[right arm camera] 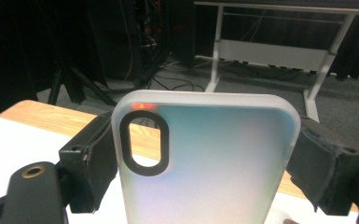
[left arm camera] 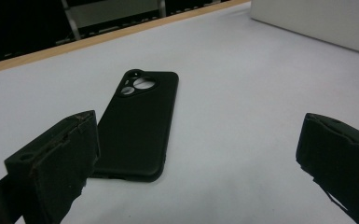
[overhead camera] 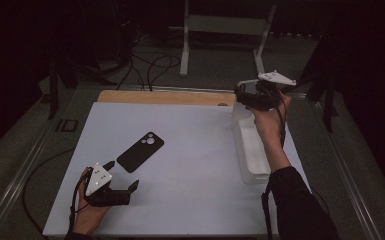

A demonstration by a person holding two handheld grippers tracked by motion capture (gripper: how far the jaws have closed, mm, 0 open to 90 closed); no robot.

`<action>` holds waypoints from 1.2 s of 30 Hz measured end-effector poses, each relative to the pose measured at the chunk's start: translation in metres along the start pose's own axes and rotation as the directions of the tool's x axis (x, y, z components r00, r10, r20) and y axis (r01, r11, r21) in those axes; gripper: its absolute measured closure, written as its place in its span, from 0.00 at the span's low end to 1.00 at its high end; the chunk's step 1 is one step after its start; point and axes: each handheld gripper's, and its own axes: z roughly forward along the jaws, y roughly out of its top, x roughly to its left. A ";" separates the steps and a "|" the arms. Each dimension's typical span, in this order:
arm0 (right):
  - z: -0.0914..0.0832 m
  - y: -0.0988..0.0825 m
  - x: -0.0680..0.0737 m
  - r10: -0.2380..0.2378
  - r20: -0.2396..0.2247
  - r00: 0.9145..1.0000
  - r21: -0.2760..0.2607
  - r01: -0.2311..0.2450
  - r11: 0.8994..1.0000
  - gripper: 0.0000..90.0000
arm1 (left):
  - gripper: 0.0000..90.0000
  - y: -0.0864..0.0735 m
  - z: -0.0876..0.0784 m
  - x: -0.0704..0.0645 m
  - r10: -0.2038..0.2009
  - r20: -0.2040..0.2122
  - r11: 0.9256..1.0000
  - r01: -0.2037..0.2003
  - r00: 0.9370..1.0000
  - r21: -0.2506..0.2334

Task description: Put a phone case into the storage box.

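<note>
With the right tongs (right arm camera: 205, 154) clamped on the frosted case's (right arm camera: 205, 163) edges above the white bin (overhead camera: 250, 145), keep it level while carrying it, as the left tongs (left arm camera: 196, 158) gape wide beside the black case (left arm camera: 137, 121) on the table (overhead camera: 195, 175).

A white worktop (overhead camera: 190, 165) fills the middle of the scene, with a strip of bare wood (overhead camera: 165, 97) along its far edge. A white open bin (overhead camera: 250, 145) sits on the worktop's right side, running near to far. Beyond the worktop, on grey floor, stands a white metal frame (overhead camera: 225, 30) with two slanted legs. Black cables (overhead camera: 150, 65) loop across the floor to the frame's left. A dark stand (overhead camera: 55, 85) rises at far left. The surroundings are dark.
</note>
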 end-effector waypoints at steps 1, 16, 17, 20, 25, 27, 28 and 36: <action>0.001 0.000 -0.001 -0.003 0.010 1.000 0.000 0.003 1.000 0.19 | 0.00 0.000 0.000 0.000 -0.001 0.000 1.000 0.001 1.000 0.000; 0.018 -0.009 -0.029 0.034 0.118 0.992 0.044 -0.040 0.998 0.19 | 0.00 0.001 -0.001 -0.001 -0.007 -0.003 1.000 0.007 1.000 -0.008; 0.020 -0.010 -0.030 0.033 0.126 0.992 0.046 -0.039 0.998 0.19 | 0.00 0.001 -0.001 -0.001 -0.007 -0.002 1.000 0.007 1.000 -0.007; 0.024 -0.013 -0.032 0.039 0.136 0.990 0.056 -0.047 0.997 0.19 | 0.00 0.000 -0.001 -0.001 -0.007 0.000 1.000 0.007 1.000 -0.005; 0.035 -0.021 -0.035 0.043 0.159 0.986 0.082 -0.057 0.995 0.19 | 0.00 0.000 -0.001 -0.001 -0.007 0.000 1.000 0.007 1.000 -0.004; 0.039 -0.024 -0.036 0.046 0.164 0.985 0.090 -0.061 0.994 0.19 | 0.00 0.000 -0.001 -0.001 -0.009 0.002 1.000 0.009 1.000 -0.004; 0.041 -0.025 -0.037 0.047 0.165 0.985 0.094 -0.064 0.993 0.19 | 0.00 0.000 -0.001 -0.001 -0.008 0.001 1.000 0.008 1.000 -0.003; 0.051 -0.032 -0.040 0.064 0.174 0.983 0.122 -0.086 0.989 0.19 | 0.00 0.000 -0.001 0.000 -0.009 0.000 1.000 0.009 1.000 -0.003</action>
